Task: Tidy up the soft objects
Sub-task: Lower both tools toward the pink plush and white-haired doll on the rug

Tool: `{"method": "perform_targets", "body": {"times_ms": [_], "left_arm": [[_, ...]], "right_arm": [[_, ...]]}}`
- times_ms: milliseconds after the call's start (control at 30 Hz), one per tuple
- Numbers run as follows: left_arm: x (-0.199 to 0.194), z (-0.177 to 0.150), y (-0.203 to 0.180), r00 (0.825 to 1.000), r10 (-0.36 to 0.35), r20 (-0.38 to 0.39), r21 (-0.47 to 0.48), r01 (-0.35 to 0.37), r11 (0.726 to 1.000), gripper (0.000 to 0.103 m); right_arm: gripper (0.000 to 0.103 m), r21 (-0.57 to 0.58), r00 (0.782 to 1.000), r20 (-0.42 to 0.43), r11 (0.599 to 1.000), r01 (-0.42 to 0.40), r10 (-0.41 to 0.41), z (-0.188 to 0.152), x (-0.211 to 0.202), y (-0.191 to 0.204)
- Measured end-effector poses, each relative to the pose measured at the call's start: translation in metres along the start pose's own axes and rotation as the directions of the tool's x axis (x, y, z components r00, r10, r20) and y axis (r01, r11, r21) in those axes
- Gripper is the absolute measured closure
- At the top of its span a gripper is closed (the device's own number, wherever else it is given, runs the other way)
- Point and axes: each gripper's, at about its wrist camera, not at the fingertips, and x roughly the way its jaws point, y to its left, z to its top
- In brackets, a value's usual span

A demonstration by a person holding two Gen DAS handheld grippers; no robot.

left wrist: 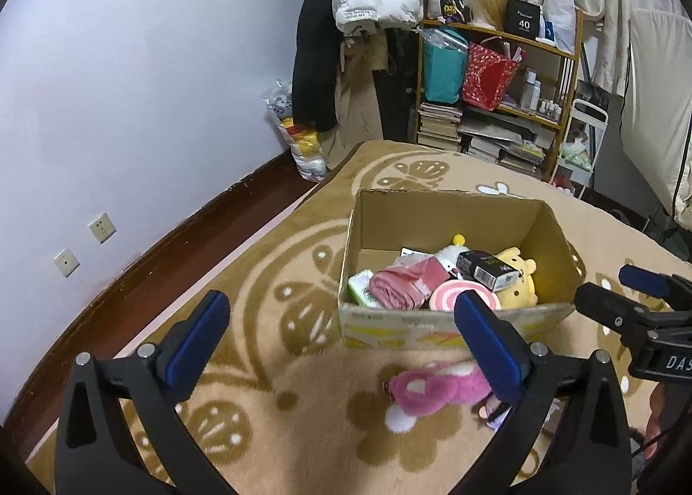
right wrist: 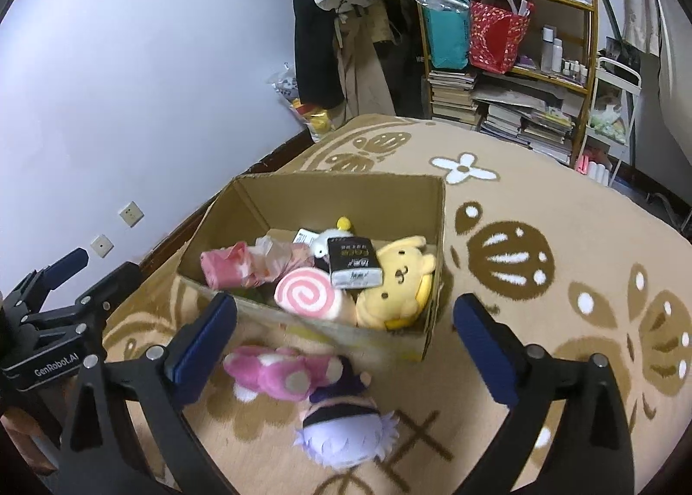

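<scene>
An open cardboard box (left wrist: 558,235) (right wrist: 439,209) stands on the patterned rug. In it lie a yellow plush (left wrist: 517,274) (right wrist: 398,283), a pink swirl roll toy (left wrist: 445,296) (right wrist: 305,294), a pink folded cloth (left wrist: 395,287) (right wrist: 227,268) and a black carton (left wrist: 486,270) (right wrist: 352,263). In front of the box, on the rug, lie a pink plush (left wrist: 437,387) (right wrist: 281,369) and a pale purple-haired doll (right wrist: 344,430). My left gripper (left wrist: 341,330) hovers open above the rug with nothing between its pads. My right gripper (right wrist: 346,335) also stands open, above the two loose toys.
A wooden shelf (left wrist: 497,75) (right wrist: 510,45) with bags, books and bottles stands at the back, coats hanging beside it. A wall with sockets (left wrist: 101,227) and a dark skirting runs along the left. A plastic bag (left wrist: 302,140) sits in the corner.
</scene>
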Motion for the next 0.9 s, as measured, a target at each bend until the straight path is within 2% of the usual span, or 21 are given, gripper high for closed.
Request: {"method": "perform_targets", "body": {"times_ms": [167,433,667,900], "left_arm": [[-0.014,-0.011,-0.001,1.000,0.018,0.005,0.024,-0.018,1.000,0.000],[-0.024,-0.033,-0.009,1.000,0.006,0.009,0.051,-0.006,0.999,0.000],[-0.009,-0.040,-0.010,0.999,-0.012,-0.040,0.037,0.013,0.999,0.000],[0.019,-0.046,-0.010,0.992,-0.044,-0.116,-0.003,0.044,0.999,0.000]], "right_arm": [[0.000,0.014,1.000,-0.001,1.000,0.006,-0.005,-0.014,-0.009,0.001],[0.000,0.036,1.000,0.001,0.999,0.018,-0.018,-0.034,-0.017,-0.002],[0.000,0.024,1.000,-0.012,1.000,0.018,-0.018,-0.052,-0.005,-0.004],[0.000,-0.003,0.996,-0.081,0.999,0.033,-0.033,-0.066,0.022,-0.001]]}}
